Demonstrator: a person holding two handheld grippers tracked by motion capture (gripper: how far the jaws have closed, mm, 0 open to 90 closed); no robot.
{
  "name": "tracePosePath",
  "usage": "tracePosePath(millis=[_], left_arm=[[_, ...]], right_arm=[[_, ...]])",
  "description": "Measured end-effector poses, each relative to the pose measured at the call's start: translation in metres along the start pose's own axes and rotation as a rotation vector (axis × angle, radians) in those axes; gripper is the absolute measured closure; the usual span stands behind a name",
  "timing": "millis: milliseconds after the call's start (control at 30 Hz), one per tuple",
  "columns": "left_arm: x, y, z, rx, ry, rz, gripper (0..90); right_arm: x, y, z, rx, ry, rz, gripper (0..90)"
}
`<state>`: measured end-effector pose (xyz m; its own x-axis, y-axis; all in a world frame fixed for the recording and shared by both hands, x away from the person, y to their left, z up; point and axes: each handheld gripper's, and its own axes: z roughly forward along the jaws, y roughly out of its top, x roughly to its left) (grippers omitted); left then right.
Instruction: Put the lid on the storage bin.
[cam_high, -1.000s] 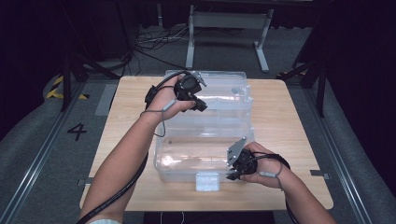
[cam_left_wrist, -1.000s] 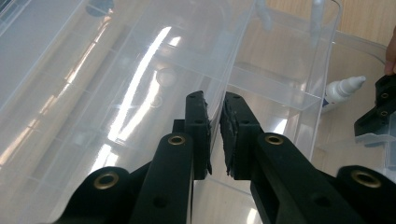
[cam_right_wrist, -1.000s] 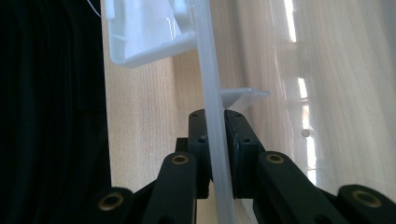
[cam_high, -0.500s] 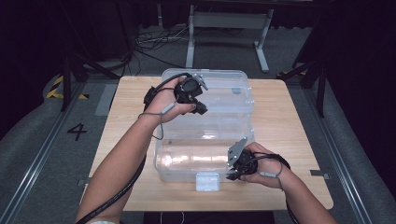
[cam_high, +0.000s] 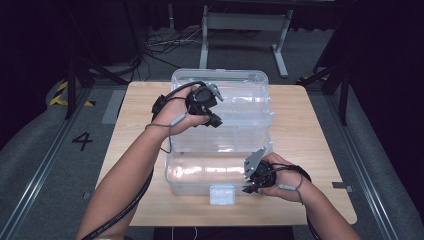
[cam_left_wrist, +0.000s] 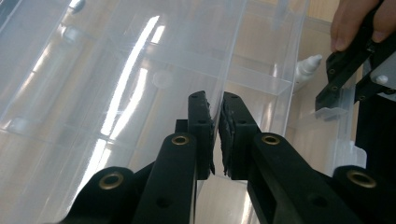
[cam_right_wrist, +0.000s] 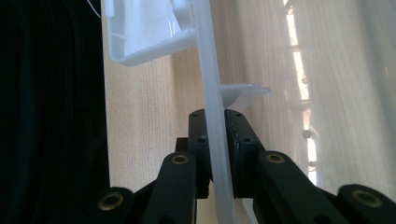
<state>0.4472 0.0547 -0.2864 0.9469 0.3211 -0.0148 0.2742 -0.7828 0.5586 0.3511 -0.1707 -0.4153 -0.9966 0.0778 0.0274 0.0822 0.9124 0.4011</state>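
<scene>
A wooden counter (cam_high: 310, 135) stands in a dark room, with cables and a metal frame on the floor behind it. On the counter lies a clear plastic box (cam_high: 220, 172) with its clear lid (cam_high: 235, 107) raised over the far part.

The left tongs (cam_high: 212, 121) are held over the lid's left part. In the left gripper view the left tongs (cam_left_wrist: 215, 109) are seen almost closed, with a thin clear edge of the lid (cam_left_wrist: 224, 79) running into the slit between the pads; whether that edge is truly pinched cannot be told for sure, though it is judged so. The right tongs (cam_high: 248, 189) are at the box's near right corner, and in the right gripper view the right tongs (cam_right_wrist: 215, 116) are clamped on a thin upright plastic wall (cam_right_wrist: 210, 93), taken to be the rim of the box. A white latch (cam_high: 222, 194) sits at the middle of the near wall.

Compared with a second ago, the left tongs have been drawn slightly toward the left and near side, and the lid has been carried with them; the right tongs have been kept in place. From this it is judged that the lid is being swung on its hinge while the box is steadied, and that the work is midway. A slip of the thin edge from the pads is the likely risk.
</scene>
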Motion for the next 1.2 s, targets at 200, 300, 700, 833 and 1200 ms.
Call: tracePosePath(millis=[200, 300, 700, 833, 1200], left_arm=[[-0.008, 0.000, -0.002, 0.019, 0.007, 0.022, 84.1], [-0.011, 0.000, -0.002, 0.028, 0.005, 0.033, 84.3], [-0.020, 0.000, -0.004, 0.055, -0.012, 0.045, 84.6], [-0.023, 0.000, -0.004, 0.068, -0.031, 0.048, 84.8], [-0.034, 0.003, -0.002, 0.133, -0.060, 0.089, 85.7]], right_arm=[[0.000, 0.000, 0.000, 0.002, -0.001, -0.005, 82.0], [0.001, 0.000, 0.000, 0.007, 0.001, -0.008, 82.2], [0.002, 0.000, 0.000, 0.007, -0.005, -0.003, 82.2], [0.002, -0.001, 0.000, 0.006, -0.009, -0.001, 82.2], [0.003, -0.001, 0.000, 0.012, -0.017, 0.002, 82.1]])
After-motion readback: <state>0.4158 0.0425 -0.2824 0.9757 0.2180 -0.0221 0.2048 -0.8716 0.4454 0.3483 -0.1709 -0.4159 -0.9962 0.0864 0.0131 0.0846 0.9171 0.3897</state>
